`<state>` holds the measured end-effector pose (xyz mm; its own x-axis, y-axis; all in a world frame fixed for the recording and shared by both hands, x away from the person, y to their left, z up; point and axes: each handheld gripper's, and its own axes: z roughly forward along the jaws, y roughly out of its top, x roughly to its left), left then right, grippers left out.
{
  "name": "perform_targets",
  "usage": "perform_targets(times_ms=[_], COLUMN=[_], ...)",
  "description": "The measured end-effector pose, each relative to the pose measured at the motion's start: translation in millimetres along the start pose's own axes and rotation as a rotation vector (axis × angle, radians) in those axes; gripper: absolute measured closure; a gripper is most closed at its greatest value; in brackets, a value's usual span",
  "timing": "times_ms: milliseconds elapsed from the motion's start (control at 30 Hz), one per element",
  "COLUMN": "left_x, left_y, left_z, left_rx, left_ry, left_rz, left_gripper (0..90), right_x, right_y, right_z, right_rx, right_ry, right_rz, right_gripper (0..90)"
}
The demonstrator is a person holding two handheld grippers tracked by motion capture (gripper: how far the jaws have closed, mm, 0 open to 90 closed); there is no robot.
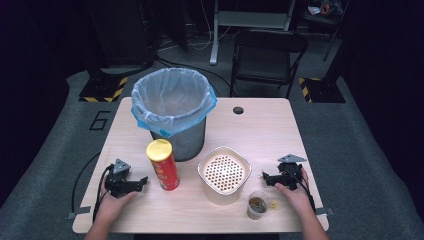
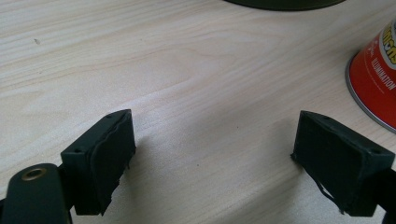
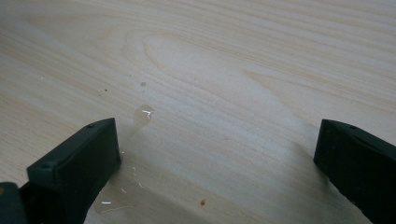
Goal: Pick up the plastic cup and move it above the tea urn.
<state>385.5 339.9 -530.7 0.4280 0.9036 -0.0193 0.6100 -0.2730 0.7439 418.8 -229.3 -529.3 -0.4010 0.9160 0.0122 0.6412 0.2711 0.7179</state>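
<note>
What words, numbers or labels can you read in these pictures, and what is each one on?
"6" – painted on the grey floor left of the table.
"ILLUMINATION" – white letters down the red can, in the left gripper view.
Yellow lettering above it on the can is cut off, unreadable.
The can's label in the high view is too small to read.

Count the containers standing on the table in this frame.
4: the lined bin at the back left, the red chip can just in front of it, the cream strainer tub at centre, and the small clear cup at its front right.
</note>
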Motion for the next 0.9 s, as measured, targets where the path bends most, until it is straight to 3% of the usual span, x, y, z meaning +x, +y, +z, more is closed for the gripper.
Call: perform_targets(times_ms=[567,900], left_x=[0.9,0.1], left_y=[-0.4,-0.8], left_z=[-0.7,-1.0], left_rx=[-0.006,-0.008], left_ry=[0.020,0.032], left_rz=[-0.010,-0.024], left_gripper=[15.9,16.0], right_x=[-1.1,2.2], right_y=[0.0,-1.3], right_z=[-0.3,-2.6], right_rx=[0.003,-0.012], right_ry=[0.001,0.000], right_rz=[-0.016,-0.010], right_gripper=[0.0,6.4])
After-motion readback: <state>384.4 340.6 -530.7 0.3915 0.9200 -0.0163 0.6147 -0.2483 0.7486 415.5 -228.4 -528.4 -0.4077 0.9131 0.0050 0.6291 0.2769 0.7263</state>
